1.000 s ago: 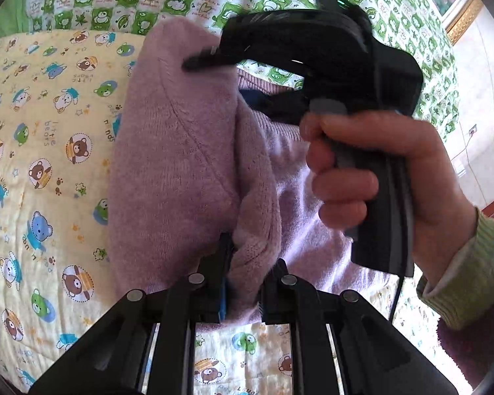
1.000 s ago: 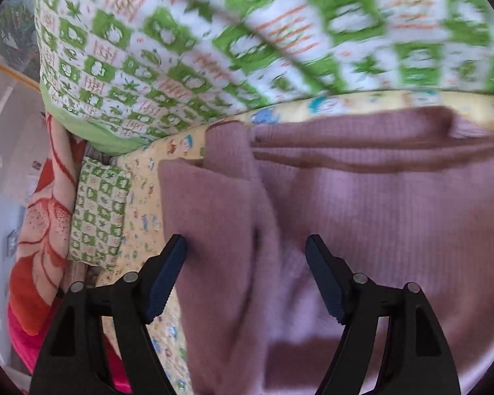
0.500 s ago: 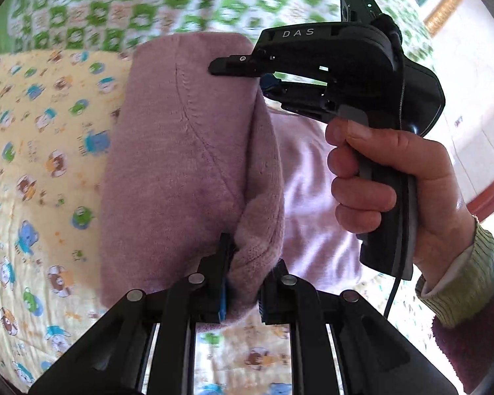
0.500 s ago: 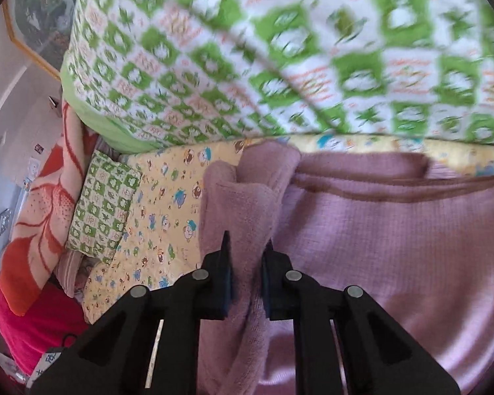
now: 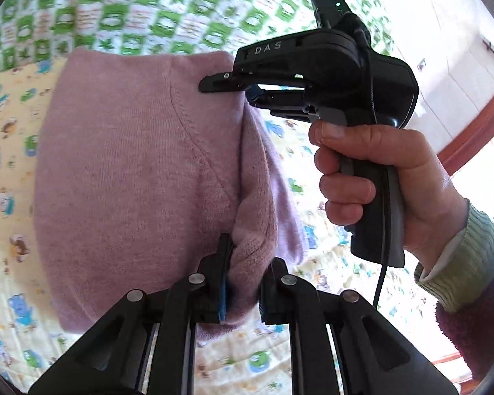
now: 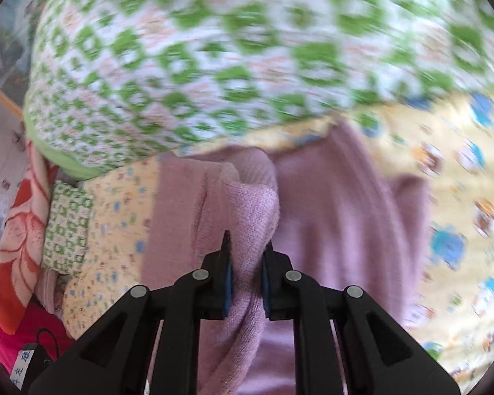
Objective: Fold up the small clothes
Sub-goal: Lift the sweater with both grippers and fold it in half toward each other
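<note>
Left wrist view: a mauve knit sweater (image 5: 131,171) is seen lifted above a yellow cartoon-print sheet (image 5: 6,151), with a green-and-white checked quilt (image 5: 141,10) at the far side. A bunched fold of the knit at its near right edge is clamped between the narrow-set fingers of the left gripper (image 5: 243,283). The right gripper (image 5: 247,90), carried in a hand (image 5: 378,184) with a ribbed green cuff, is seen at the far right edge of the garment, its fingers pinched on the fabric there. Right wrist view, blurred: the sweater (image 6: 339,230) is seen hanging over the same sheet (image 6: 461,197), a thick fold being held between the nearly closed fingers of the right gripper (image 6: 247,273); a red floral blanket (image 6: 13,237) lies at the left. The knit is judged light, soft and limp, likely to sag and stretch, not slippery; hold is best taken at doubled edges or seams.
</note>
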